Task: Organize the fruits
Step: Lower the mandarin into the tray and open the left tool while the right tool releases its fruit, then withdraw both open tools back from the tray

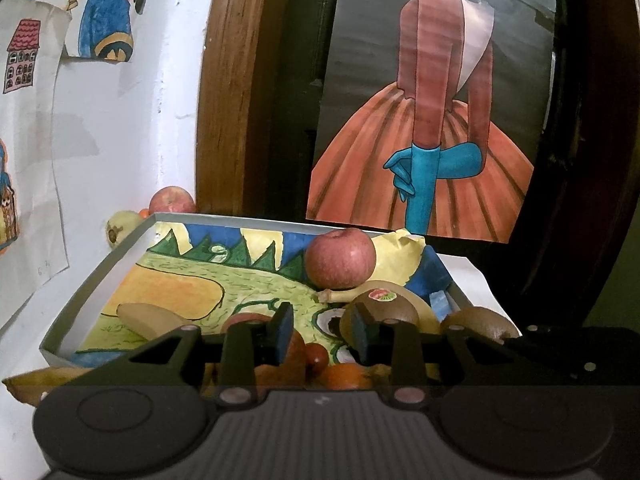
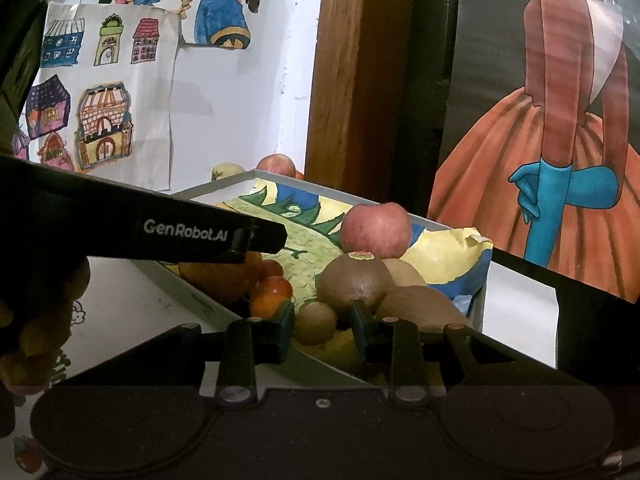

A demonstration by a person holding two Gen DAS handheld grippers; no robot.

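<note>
Here the left gripper (image 1: 322,330) hangs low over the near edge of a shallow white box (image 1: 100,268), its jaws parted by a moderate gap with nothing between them. The right gripper (image 2: 322,322) is likewise spread and empty, and a small kiwi (image 2: 315,322) sits in line with its gap, though whether the pads touch it cannot be told.

The box is lined with a coloured landscape drawing (image 1: 192,280). On it rest a red apple (image 1: 340,258), a stickered kiwi (image 1: 382,312) just before it, another kiwi (image 1: 480,322) by the right wall, a pale banana (image 1: 154,318) to the left, and oranges and small red fruit (partly hidden by the fingers) at the near side.

Behind the far corner, outside the box, lie a second apple (image 1: 172,200) and a yellowish pear (image 1: 122,226). The box stands on a white surface (image 2: 520,312). Children's drawings (image 2: 104,120) hang on the white wall, beside a wooden door frame (image 2: 340,80) and a painting of an orange-skirted figure (image 1: 432,120).
</note>
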